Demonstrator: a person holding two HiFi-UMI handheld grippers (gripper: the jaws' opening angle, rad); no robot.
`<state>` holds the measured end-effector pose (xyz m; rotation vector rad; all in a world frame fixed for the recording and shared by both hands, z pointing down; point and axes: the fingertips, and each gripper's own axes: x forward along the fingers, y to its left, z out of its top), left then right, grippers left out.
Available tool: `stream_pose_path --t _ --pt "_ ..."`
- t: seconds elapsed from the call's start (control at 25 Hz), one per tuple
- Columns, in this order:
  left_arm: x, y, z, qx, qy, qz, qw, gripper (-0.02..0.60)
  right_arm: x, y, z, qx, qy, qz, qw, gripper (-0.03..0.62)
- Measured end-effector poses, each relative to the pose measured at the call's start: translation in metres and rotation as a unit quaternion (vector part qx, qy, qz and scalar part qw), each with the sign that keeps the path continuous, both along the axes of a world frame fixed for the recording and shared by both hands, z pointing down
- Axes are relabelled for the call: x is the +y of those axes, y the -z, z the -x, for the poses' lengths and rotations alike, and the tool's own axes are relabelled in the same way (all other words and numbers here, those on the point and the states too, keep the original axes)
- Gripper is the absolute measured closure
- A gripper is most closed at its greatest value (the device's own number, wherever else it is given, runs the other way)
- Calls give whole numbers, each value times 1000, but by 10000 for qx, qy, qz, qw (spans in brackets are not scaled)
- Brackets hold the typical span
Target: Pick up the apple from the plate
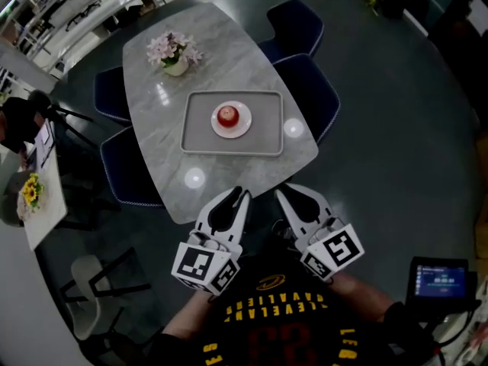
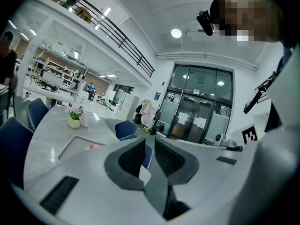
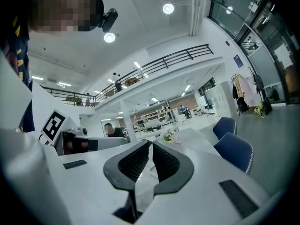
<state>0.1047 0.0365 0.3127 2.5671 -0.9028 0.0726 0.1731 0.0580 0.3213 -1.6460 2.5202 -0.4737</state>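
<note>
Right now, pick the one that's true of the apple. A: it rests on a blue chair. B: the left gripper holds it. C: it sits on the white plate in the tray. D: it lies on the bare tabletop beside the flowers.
C: the apple sits on the white plate inside the grey tray.

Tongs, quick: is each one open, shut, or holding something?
Left tongs: slightly open, nothing between them.
Right tongs: slightly open, nothing between them.

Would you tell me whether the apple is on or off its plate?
On: the apple rests centred on the white plate in the tray.
</note>
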Motion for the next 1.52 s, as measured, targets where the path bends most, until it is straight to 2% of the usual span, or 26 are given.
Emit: stream_pose_path --t 0.36,0.72,1.0,1.24,1.52 --pt "-11 -6 5 -37 723 118 9973 518 -10 -8 -27 -261 287 147 9991 563" --pt "-36 -31 25 -84 1179 351 9924 518 -35 -33 -39 -498 376 510 9967 563" --pt "-66 -54 35 -16 1262 570 9904 518 -57 -50 -48 -420 219 760 9960 563" --pt "-103 -74 41 9 1281 934 9873 518 -91 -65 -54 -392 54 1013 9941 563" --pt "-156 -111 57 -201 1032 1416 9843 518 -147 -85 -39 -303 54 1319 9908 563"
